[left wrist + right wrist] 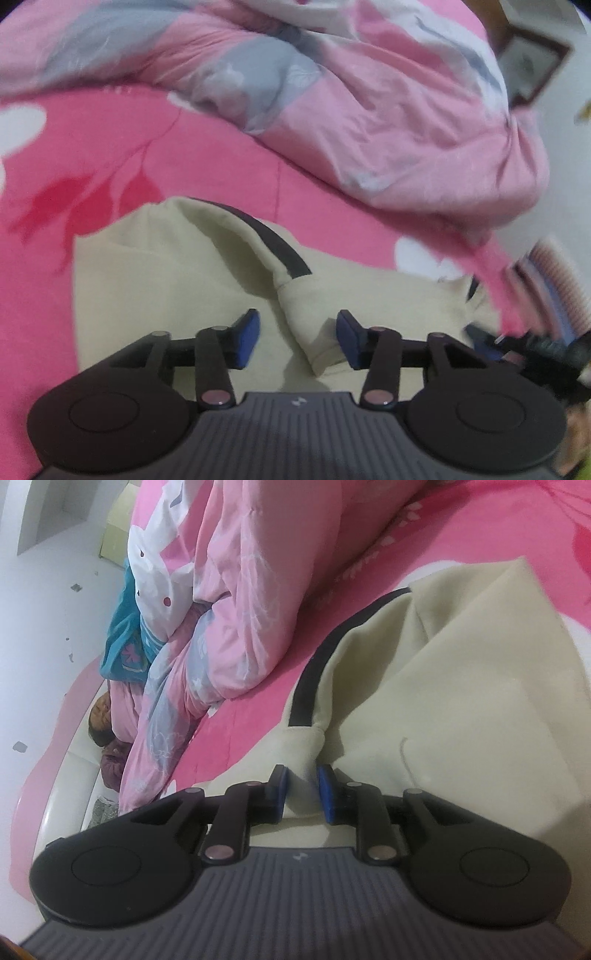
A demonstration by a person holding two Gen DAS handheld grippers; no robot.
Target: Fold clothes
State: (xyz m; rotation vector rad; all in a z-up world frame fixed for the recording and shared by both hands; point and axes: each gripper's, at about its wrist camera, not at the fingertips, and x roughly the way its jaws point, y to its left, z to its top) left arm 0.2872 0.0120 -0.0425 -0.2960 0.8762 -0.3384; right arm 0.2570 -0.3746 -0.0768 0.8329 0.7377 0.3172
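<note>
A cream garment point(177, 280) with a dark trim band point(273, 240) lies on a pink floral sheet point(92, 155), its cloth bunched into a ridge that ends in a cuff-like fold point(317, 332). In the left wrist view the left gripper point(299, 338) hangs over the garment with its jaws spread; the fold lies between the blue pads point(247, 332), touching or nearly touching the right-hand one and clear of the other. At that view's right edge a dark shape shows blurred, perhaps the other gripper, beside a striped sleeve point(554, 280). The right wrist view shows the right gripper point(301, 788) with jaws standing narrow, a pinch of cream cloth rising between them; whether the pads point(327, 790) actually press it I cannot tell. Only this view shows the garment point(461, 701) spreading wide to the right, the trim point(321, 657) curving along its edge, a teal cloth point(122, 642) and a white bed rim point(74, 771). Both views show a rumpled pink and grey quilt point(369, 110) behind the garment.
</note>
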